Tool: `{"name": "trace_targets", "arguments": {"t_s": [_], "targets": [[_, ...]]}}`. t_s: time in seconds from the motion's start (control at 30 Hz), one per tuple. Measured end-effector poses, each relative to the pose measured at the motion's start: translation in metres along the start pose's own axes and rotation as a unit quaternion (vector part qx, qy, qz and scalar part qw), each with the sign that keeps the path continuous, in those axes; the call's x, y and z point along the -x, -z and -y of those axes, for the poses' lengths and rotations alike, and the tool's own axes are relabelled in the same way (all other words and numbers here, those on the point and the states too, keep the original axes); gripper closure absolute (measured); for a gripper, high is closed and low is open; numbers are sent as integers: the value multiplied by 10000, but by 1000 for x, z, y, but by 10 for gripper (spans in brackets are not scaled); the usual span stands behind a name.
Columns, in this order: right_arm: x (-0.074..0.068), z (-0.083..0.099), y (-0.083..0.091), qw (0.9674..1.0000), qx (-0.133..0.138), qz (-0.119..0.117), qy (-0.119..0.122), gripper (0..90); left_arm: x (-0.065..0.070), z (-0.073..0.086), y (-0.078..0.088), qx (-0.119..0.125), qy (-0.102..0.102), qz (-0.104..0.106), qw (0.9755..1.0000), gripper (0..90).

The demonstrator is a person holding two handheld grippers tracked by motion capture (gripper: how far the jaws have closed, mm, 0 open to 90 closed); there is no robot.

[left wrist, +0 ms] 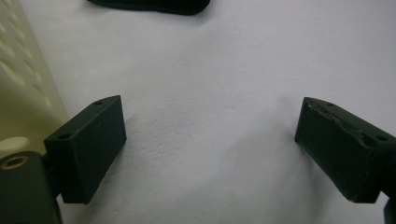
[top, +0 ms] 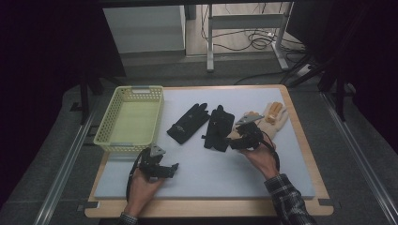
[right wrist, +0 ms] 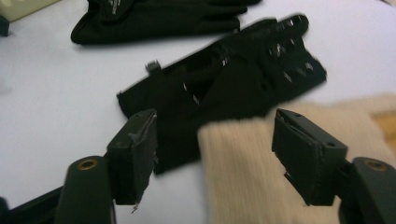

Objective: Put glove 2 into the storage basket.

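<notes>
Looks like the grab step: the right hand-held gripper (right wrist: 212, 140) has its jaws apart around the cuff of the beige glove (right wrist: 247, 182), not pinching yet, right beside a black glove (right wrist: 224, 88) on the surface (top: 211, 168). Next it probably needs to squeeze and carry toward the basket (top: 129, 117). The left hand-held gripper (left wrist: 210, 140) sits wide open, empty.

From here I can read no words anywhere. A pale mark on the far black glove (right wrist: 159, 18), beyond the right gripper (right wrist: 215, 149), blurs out.
</notes>
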State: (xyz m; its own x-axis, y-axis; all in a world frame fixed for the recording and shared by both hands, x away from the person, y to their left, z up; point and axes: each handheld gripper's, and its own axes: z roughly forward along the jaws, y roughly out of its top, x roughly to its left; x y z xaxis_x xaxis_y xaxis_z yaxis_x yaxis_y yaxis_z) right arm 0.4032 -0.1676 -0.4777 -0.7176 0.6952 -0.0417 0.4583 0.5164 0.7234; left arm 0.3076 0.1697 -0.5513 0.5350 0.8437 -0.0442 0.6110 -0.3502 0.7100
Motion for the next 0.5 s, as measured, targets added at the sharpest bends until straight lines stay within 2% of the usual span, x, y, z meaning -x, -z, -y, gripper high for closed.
{"name": "trace_targets", "arguments": {"t_s": [0.07, 0.1, 0.13, 0.2, 0.3, 0.37, 0.5], "targets": [[0, -9, -6, 10000, 1, 3, 77, 358, 0, 0, 0, 6, 9, 0, 10000, 90], [2, -17, -12, 9999, 16, 22, 135, 403, 0, 0, 0, 2, 5, 1, 10000, 90], [2, -17, -12, 9999, 16, 22, 135, 403, 0, 0, 0, -2, -1, 2, 10000, 90], [4, -23, -19, 9997, 33, 26, 226, 465, 0, 0, 0, -1, 4, 3, 10000, 90], [6, -29, -32, 9995, -101, 27, 293, 479, 0, 0, 0, -2, 4, 6, 10000, 90], [8, -30, -42, 9993, -211, 9, 308, 449, 0, 0, 0, -3, 5, 6, 10000, 90], [17, -28, -63, 9991, -373, -3, 195, 299, 0, 0, 0, -3, 4, 8, 10000, 90]]}}
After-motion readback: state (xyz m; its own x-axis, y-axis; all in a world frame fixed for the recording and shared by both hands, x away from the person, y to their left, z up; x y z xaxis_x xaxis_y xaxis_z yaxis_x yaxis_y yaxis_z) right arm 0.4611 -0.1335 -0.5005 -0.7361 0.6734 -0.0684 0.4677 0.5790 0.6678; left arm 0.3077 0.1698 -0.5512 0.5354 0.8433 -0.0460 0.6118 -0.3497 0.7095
